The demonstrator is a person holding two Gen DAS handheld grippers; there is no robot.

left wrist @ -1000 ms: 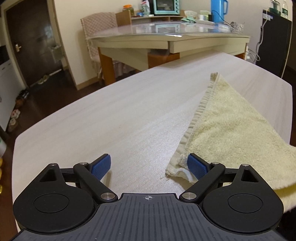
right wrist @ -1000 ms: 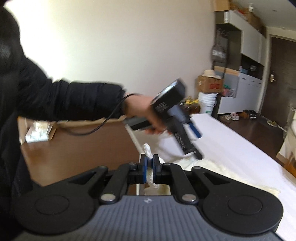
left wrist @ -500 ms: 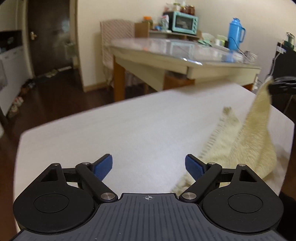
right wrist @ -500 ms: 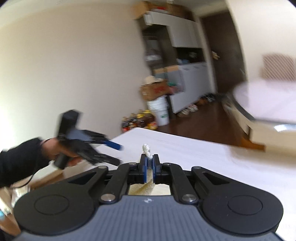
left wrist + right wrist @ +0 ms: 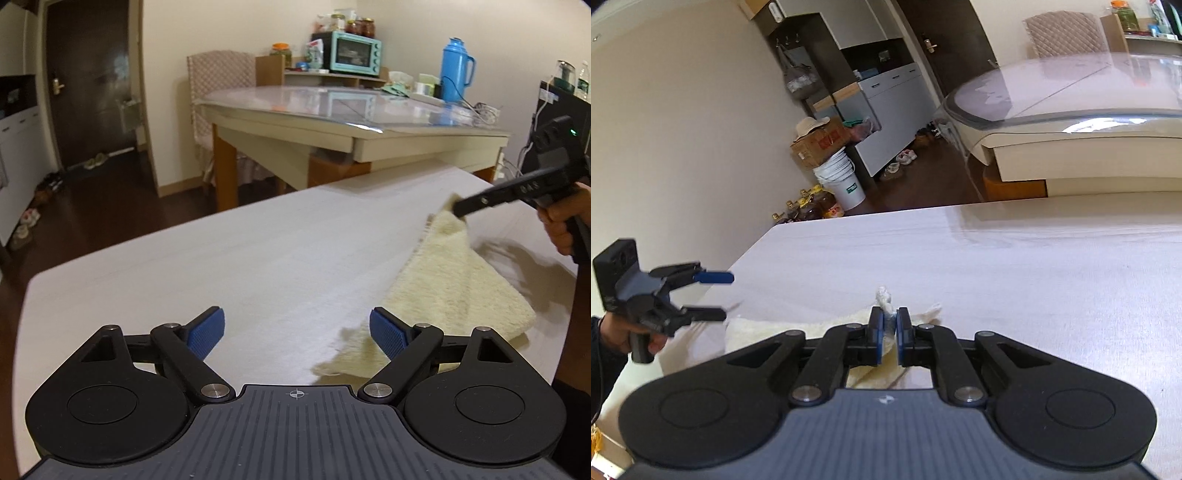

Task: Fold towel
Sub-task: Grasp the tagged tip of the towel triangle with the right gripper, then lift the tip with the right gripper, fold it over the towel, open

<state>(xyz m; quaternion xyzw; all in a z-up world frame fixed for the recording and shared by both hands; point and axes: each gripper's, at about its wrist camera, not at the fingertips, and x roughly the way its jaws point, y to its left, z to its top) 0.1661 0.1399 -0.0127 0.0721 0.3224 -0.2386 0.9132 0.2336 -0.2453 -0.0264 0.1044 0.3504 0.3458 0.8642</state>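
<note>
A cream towel [image 5: 454, 288] lies folded over on the right part of the white table [image 5: 221, 266]. My left gripper [image 5: 295, 325] stands open just above the table, and its right pad is beside the towel's near corner without touching it. My right gripper [image 5: 889, 321] is low over the table, its jaws opening. A towel corner [image 5: 884, 295] still stands between the slightly parted pads. Seen from the left wrist, the right gripper [image 5: 458, 208] is at the towel's far corner. From the right wrist, the left gripper [image 5: 727, 295] shows at the left, open, by the towel [image 5: 798, 325].
Beyond the white table stands a glass-topped table [image 5: 332, 107] with a teal oven [image 5: 356, 55] and a blue flask [image 5: 456, 70]; a chair [image 5: 218, 77] is behind it. A bucket [image 5: 842, 184] and a carton [image 5: 820, 142] stand by the wall. A hand [image 5: 557, 221] holds the right gripper.
My right gripper swung across and down with the towel corner, folding the towel over, and its pads have parted a little. My left gripper stayed open in place, and the corner under its right pad pulled clear.
</note>
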